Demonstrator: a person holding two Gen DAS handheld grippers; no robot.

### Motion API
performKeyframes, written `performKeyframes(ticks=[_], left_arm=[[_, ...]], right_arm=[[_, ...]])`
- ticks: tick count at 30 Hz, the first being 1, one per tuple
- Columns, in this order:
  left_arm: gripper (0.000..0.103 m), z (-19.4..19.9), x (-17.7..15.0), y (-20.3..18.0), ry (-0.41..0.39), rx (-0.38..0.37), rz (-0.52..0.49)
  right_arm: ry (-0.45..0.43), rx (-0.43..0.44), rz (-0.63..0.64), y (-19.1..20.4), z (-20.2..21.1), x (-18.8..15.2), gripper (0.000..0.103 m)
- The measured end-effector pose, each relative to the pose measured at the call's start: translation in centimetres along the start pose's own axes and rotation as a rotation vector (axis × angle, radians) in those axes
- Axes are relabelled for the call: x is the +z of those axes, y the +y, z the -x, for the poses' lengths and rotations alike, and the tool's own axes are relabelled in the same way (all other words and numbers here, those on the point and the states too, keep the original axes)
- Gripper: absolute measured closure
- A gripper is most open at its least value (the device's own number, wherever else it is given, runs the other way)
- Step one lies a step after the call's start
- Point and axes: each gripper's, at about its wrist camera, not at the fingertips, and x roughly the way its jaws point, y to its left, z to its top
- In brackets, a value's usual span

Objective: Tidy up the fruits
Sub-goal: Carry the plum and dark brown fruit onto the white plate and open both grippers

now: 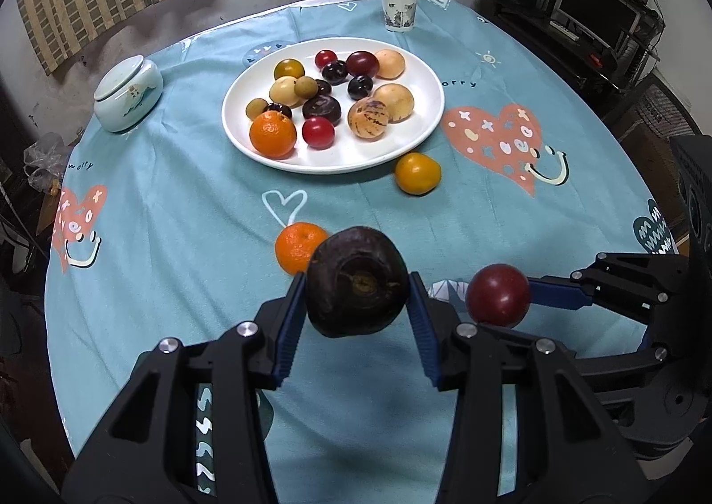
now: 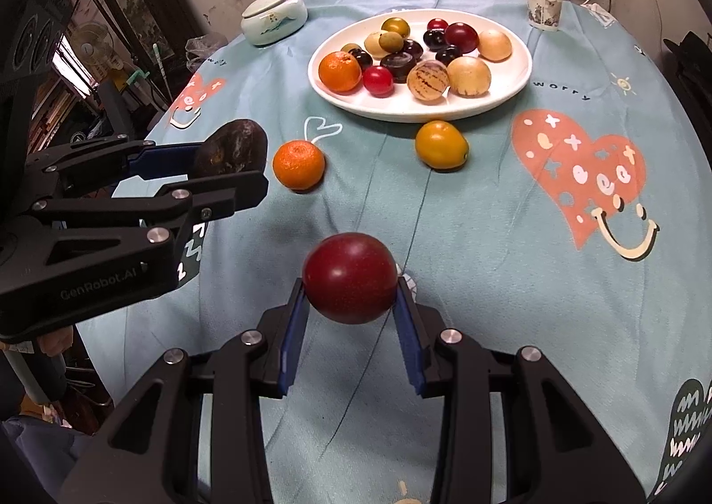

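Left hand-held gripper [image 1: 357, 297]: black frame, blue pads, jaws closed on a dark purple-brown round fruit [image 1: 357, 280], held clear above the near edge of the worktop [image 1: 178, 201].

Right hand-held gripper [image 2: 350, 297]: same build, jaws closed on a glossy dark red round fruit [image 2: 350, 277], likewise raised above the near edge, to the right of the left one.

Worktop: round, covered in a light blue cloth printed with hearts and smiling faces.

White round plate [image 1: 418, 139]: toward the far edge, centre. Holds a mixed lot of small fruits: one orange mandarin at its near-left rim, a small red fruit beside it, several tan and striped round fruits, several dark purple ones, a few yellow-green ones.

Loose orange mandarin [image 2: 298, 165]: on the cloth, between the plate and the near edge, just behind the left gripper's fruit in the left wrist view.

Loose yellow-orange round fruit [image 2: 441, 144]: on the cloth, just beside the plate's near rim.

Pale celadon lidded ceramic jar [image 1: 127, 92]: far-left edge.

White printed paper cup [image 1: 398, 8]: upright, far edge, behind the plate.
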Motion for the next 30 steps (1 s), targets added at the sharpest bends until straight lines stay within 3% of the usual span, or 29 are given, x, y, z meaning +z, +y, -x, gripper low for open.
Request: performKeyframes(ticks=[22, 27, 30], left_arm=[[0.058, -1.6, 0.9, -0.1, 0.027, -0.02, -0.008], [0.058, -1.7, 3.2, 0.4, 0.0, -0.026, -0.015], [0.058, -1.9, 6.0, 1.6, -0.037, -0.029, 0.009]], right_arm=[[0.044, 0.001, -0.011, -0.8, -1.4, 0.2, 0.065], [0.016, -0.005, 0.004, -1.7, -1.0, 2.5, 0.065], [-0.044, -0.026, 0.019, -2.8, 0.0, 5.9, 0.065]])
